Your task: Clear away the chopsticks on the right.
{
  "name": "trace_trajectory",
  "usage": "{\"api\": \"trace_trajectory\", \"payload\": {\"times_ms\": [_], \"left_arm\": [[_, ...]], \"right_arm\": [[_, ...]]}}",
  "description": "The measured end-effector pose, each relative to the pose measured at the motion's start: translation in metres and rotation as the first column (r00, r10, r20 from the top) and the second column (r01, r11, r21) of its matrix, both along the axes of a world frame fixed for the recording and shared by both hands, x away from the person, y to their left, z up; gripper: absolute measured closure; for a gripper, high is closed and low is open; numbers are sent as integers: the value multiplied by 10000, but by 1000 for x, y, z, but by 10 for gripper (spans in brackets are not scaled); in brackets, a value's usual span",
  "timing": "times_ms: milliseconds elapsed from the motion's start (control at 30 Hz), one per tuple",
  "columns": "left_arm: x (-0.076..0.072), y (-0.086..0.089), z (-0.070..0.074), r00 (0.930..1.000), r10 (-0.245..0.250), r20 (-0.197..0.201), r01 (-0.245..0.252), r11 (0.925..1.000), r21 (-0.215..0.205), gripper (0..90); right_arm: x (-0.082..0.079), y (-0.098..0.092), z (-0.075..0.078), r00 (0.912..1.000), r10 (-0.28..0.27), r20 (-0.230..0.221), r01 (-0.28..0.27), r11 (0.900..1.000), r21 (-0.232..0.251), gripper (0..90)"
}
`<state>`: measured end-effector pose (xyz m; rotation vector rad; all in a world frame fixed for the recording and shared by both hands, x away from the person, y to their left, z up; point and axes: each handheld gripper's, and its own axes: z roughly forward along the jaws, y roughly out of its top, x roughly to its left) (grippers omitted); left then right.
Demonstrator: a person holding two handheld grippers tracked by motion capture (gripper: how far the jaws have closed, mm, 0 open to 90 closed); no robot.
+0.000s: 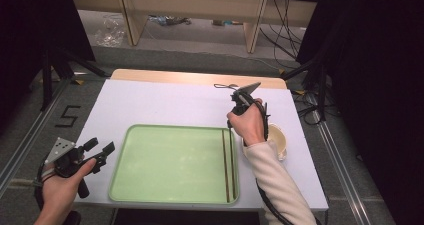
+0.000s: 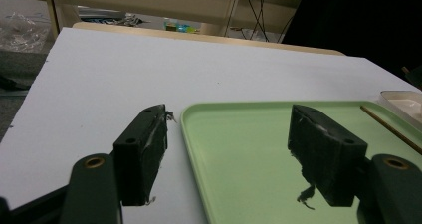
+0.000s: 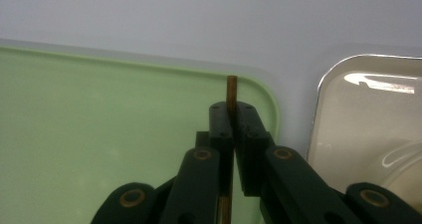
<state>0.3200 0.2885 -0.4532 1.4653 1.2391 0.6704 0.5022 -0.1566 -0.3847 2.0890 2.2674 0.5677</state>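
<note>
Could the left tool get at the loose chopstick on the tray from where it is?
Probably yes: the left tool is open at the tray edge, and nothing lies between it and the loose chopstick.

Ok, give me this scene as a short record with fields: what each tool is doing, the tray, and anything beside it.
left tool: open, holding nothing, at the tray's left edge
right tool: shut on a chopstick at the tray's far right corner
green tray: on the white table; two chopsticks along its right side
cream dish: on the table, right of the tray
</note>
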Motion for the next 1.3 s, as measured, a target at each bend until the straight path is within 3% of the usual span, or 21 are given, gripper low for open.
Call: {"api": "trace_trajectory", "payload": {"times_ms": [100, 167, 200, 233, 267, 300, 333, 367, 400, 433, 467, 533, 633, 767, 800, 833, 900, 967, 1033, 1100, 1300], "left_arm": [[0, 0, 0, 10000, -5, -14, 5, 10000, -12, 317], [0, 0, 0, 10000, -12, -1, 12, 10000, -4, 317], [0, 0, 0, 10000, -11, 3, 11, 10000, -9, 317], [0, 0, 0, 10000, -9, -12, 9, 10000, -24, 317], [0, 0, 0, 10000, -16, -9, 16, 10000, -9, 317], [0, 0, 0, 10000, -11, -4, 11, 10000, -7, 317], [0, 0, 0, 10000, -8, -8, 8, 10000, -19, 317], [0, 0, 0, 10000, -6, -6, 6, 10000, -15, 317], [0, 0, 0, 10000, -9, 1, 9, 10000, -9, 317], [0, 0, 0, 10000, -6, -1, 6, 10000, -15, 317], [0, 0, 0, 10000, -9, 5, 9, 10000, 0, 317], [0, 0, 0, 10000, -12, -1, 12, 10000, -6, 317], [0, 0, 0, 10000, -5, -8, 5, 10000, -28, 317], [0, 0, 0, 10000, 14, -25, -14, 10000, -44, 317], [0, 0, 0, 10000, -1, 16, 1, 10000, 15, 317], [0, 0, 0, 10000, -5, 7, 5, 10000, -4, 317], [0, 0, 0, 10000, 6, -14, -6, 10000, -33, 317], [0, 0, 0, 10000, 31, 6, -31, 10000, -26, 317], [0, 0, 0, 10000, 10, -23, -10, 10000, -51, 318], [0, 0, 0, 10000, 19, 8, -19, 10000, -20, 318], [0, 0, 0, 10000, 11, -16, -11, 10000, -36, 318]], "right_arm": [[1, 2, -5, 9994, -277, -218, 278, 9996, 39, 880], [5, -4, -14, 9976, 545, 438, -536, 9984, -206, 879], [3, 1, -12, 9996, -173, -239, 173, 9998, -38, 879], [5, -1, -16, 9993, 291, 240, -286, 9993, -237, 878], [4, 3, -16, 9995, -259, -160, 257, 9996, -149, 878], [5, 2, -19, 10000, -22, 42, 23, 9998, -175, 877], [5, 5, -19, 9987, -401, -325, 398, 9991, -110, 877], [6, 2, -23, 10000, 12, 31, -11, 9997, -241, 876], [6, 4, -24, 9993, -267, -260, 260, 9993, -254, 876], [8, 1, -29, 9997, 227, 120, -223, 9990, -380, 875], [8, 3, -29, 9998, -41, -170, 36, 9996, -270, 875], [9, 2, -34, 10000, 98, -6, -98, 9991, -404, 872], [10, 5, -39, 9995, -79, -299, 68, 9992, -388, 869], [11, 6, -47, 9998, -161, -133, 155, 9991, -394, 866], [12, 4, -47, 9991, -32, -428, 14, 9991, -420, 865], [13, 3, -50, 9998, 183, -128, -190, 9985, -522, 864], [13, 5, -51, 9988, 1, -498, -23, 9990, -446, 864], [14, 3, -57, 9988, 479, -81, -483, 9971, -595, 862], [14, 6, -58, 9997, 75, -213, -87, 9981, -603, 861], [14, 6, -60, 9992, 278, -283, -295, 9975, -645, 859], [13, 10, -61, 9976, -126, -674, 78, 9975, -708, 850]]}}
